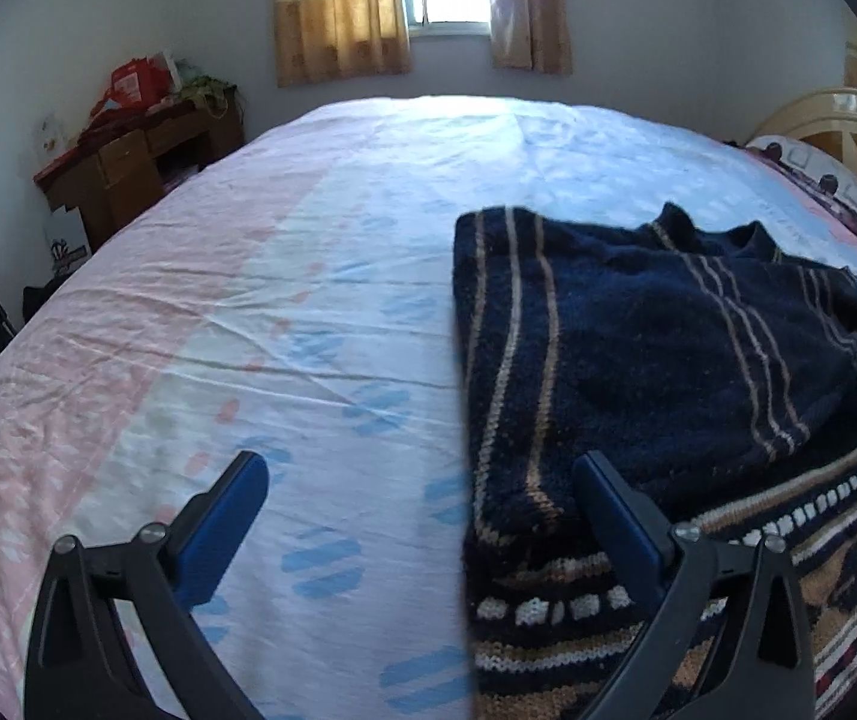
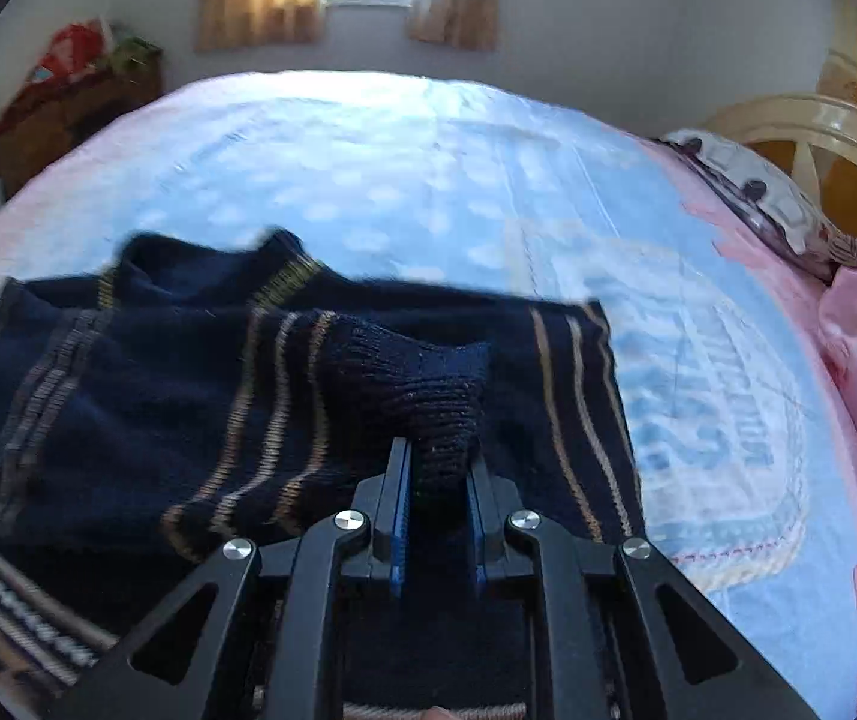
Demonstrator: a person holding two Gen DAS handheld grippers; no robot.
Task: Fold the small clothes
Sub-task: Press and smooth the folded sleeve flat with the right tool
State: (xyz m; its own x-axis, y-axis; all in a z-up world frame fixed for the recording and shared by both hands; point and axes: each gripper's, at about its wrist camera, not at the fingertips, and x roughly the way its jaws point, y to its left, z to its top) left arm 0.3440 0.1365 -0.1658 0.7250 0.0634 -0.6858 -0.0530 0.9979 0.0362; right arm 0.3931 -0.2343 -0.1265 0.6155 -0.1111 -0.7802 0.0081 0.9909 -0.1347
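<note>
Navy striped sweater (image 1: pixel 638 348) lay on bed (image 1: pixel 248 312), at 3 o'clock. Right gripper (image 2: pixel 437 468) pinched ribbed cuff (image 2: pixel 428 390). Left gripper (image 1: pixel 422 480) gaped wide, empty. Best laid sleeve flat across body, unbunched.

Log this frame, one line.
left tongs: open, over sweater edge | right tongs: shut on sweater cuff | sweater: half-folded on bed
</note>
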